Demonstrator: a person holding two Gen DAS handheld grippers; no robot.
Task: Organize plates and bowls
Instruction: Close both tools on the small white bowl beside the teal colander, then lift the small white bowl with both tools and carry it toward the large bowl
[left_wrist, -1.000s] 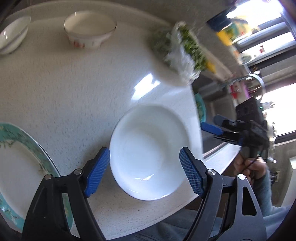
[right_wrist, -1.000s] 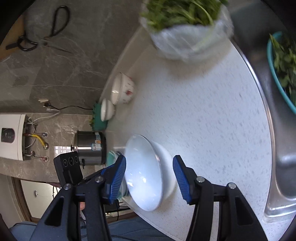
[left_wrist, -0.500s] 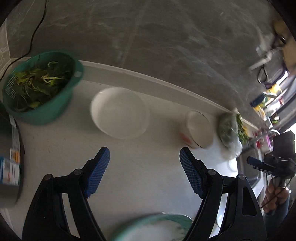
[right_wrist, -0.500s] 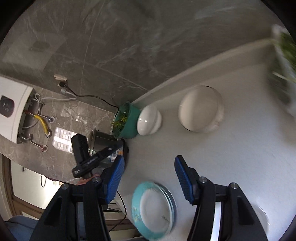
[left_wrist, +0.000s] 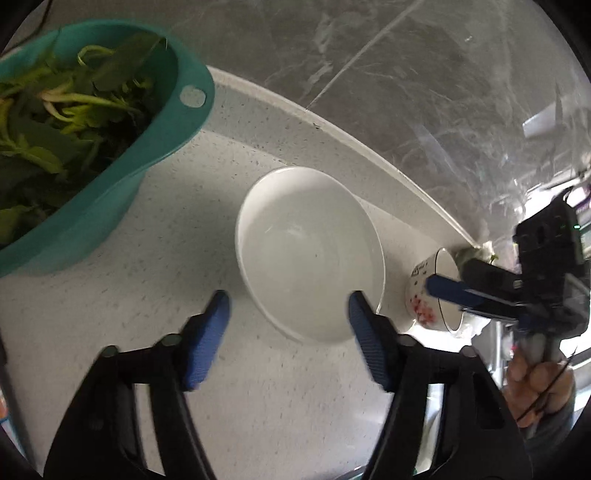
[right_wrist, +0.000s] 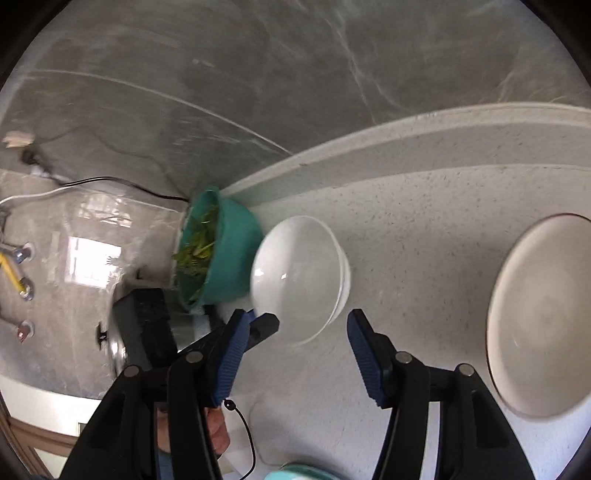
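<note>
A plain white bowl (left_wrist: 310, 254) stands near the back wall, beside a teal colander of greens (left_wrist: 110, 122). My left gripper (left_wrist: 288, 300) reaches over the bowl's near rim. Its jaws are closing, with the rim between them and the left pad clear of it. To the right is a floral bowl (left_wrist: 424, 295), and the fingers (left_wrist: 447, 290) of my right gripper hover over it. In the right wrist view my right gripper (right_wrist: 297, 318) is open and empty, facing the white bowl (right_wrist: 299, 277), with the floral bowl (right_wrist: 543, 314) large at right.
A grey marble wall (right_wrist: 295, 74) and a raised counter lip (right_wrist: 406, 144) close off the back. The rim of a teal-edged plate (right_wrist: 295, 474) shows at the bottom of the right wrist view. A steel pot (right_wrist: 122, 354) stands behind the left gripper. A hand (left_wrist: 535, 380) holds the right gripper.
Both views swung from the deep white plate at the counter front to the back wall. The left gripper closed in on the white bowl with narrower jaws. The right gripper came over the floral bowl.
</note>
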